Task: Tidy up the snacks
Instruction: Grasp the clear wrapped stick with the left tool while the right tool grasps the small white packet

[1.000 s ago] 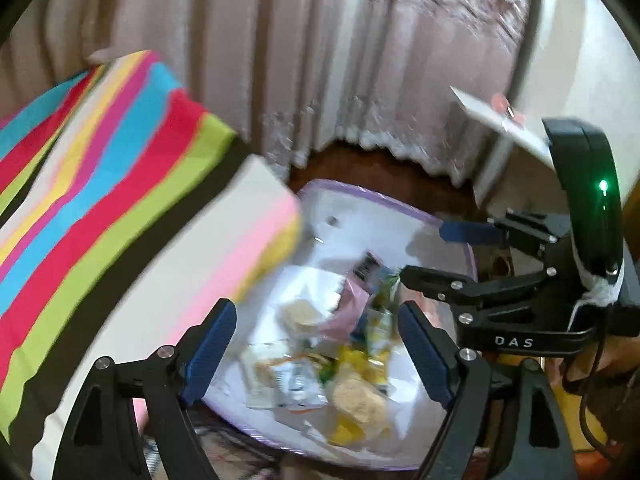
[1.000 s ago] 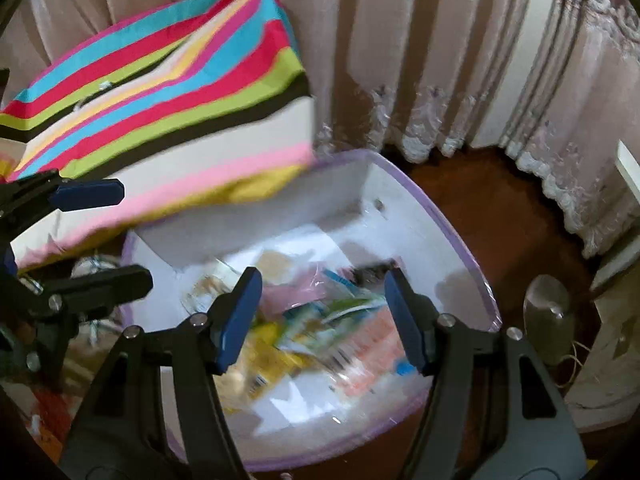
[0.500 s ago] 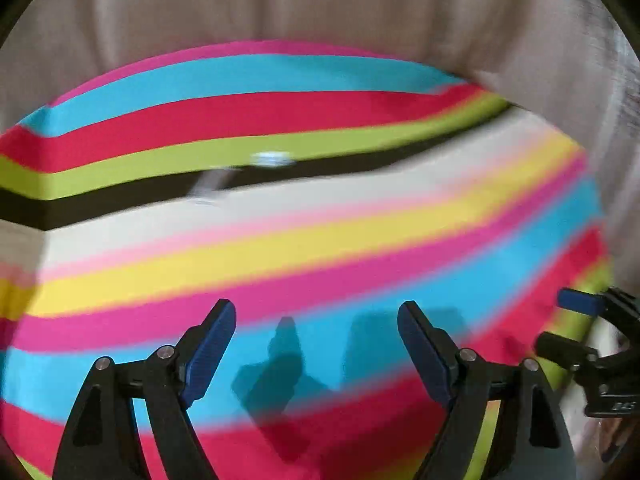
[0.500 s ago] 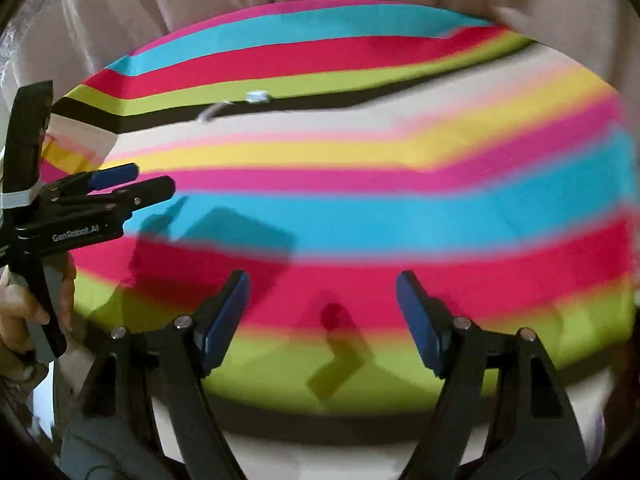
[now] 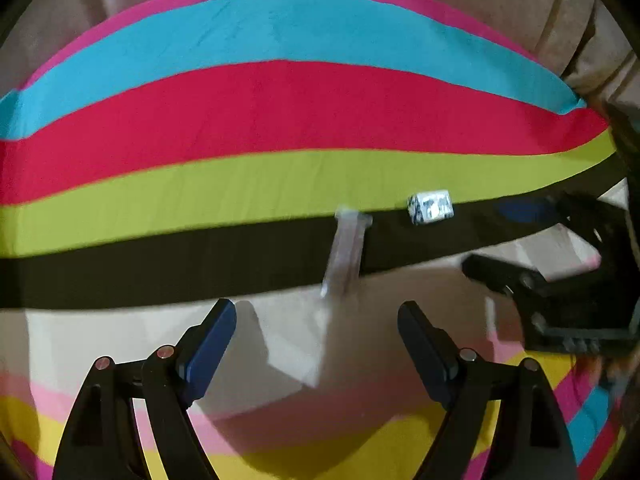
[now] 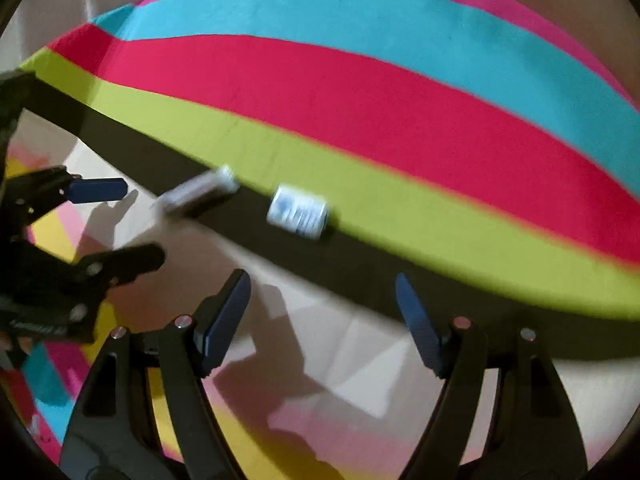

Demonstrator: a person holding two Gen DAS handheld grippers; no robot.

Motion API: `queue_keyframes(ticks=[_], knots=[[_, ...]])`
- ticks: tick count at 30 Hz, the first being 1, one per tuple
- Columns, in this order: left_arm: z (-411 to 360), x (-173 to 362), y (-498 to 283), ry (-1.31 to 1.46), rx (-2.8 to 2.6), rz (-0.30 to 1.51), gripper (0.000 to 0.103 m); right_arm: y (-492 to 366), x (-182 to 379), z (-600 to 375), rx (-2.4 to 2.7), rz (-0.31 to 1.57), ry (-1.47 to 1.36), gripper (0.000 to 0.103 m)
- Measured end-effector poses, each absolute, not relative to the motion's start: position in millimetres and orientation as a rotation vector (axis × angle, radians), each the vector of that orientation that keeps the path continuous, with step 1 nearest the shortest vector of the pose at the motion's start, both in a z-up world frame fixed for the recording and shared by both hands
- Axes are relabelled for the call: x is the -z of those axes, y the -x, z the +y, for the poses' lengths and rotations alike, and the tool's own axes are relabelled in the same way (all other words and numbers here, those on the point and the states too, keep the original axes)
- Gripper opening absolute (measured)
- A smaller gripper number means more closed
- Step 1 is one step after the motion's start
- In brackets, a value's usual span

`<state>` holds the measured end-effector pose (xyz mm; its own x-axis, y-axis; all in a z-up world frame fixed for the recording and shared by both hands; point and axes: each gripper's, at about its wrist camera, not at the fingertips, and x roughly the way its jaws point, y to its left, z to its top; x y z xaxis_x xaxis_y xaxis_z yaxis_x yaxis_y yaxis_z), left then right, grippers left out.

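Note:
A small white and blue snack packet (image 5: 430, 207) lies on the striped cloth (image 5: 280, 108), at the edge of the green and black stripes. It also shows in the right wrist view (image 6: 298, 216). A long clear stick-shaped packet (image 5: 345, 254) lies just left of it, also seen in the right wrist view (image 6: 198, 194). My left gripper (image 5: 316, 344) is open and empty, hovering near the stick packet. My right gripper (image 6: 322, 320) is open and empty, just short of the small packet. Each gripper shows at the side of the other's view, the right gripper (image 5: 520, 240) and the left gripper (image 6: 116, 224).
The striped cloth (image 6: 400, 80) covers the whole surface in pink, blue, red, green, black, white and yellow bands. Beige curtains (image 5: 500, 4) hang behind it.
Both grippers swung away from the white tub of snacks to the striped cloth, then moved in closer to the two packets on it. Both stayed open.

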<state>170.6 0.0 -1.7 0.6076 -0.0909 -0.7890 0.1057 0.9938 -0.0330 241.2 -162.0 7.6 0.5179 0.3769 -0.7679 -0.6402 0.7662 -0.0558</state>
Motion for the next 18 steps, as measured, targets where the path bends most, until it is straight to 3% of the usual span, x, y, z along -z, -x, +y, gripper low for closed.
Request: queue_keyframes(ticks=[8,10,12,13,14,18], knots=[[-14,8,-201,-0.11,0.159,0.937,0.084,-264,-3,-142,-0.85,0.75,0.531,0.077],[-16,8,-207,-0.12,0.179,0.938,0.08,-266,-3,-139,-0.89,0.741,0.542,0.07],[-18,7,-208,-0.108,0.196,0.937,0.068,-267,-3,-139,-0.948,0.764,0.509,0.03],[-21,7,-204,-0.109,0.2,0.93,0.047,-265,-3,-139,-0.958,0.775,0.498,0.026],[-22,6,-201,-0.105,0.199,0.929,0.02,-259,-3,-139,-0.936,0.757,0.52,0.025],[-23,5,-177,-0.04,0.191,0.95,0.017,-231,-5,-150,-0.84,0.765,0.494,0.025]])
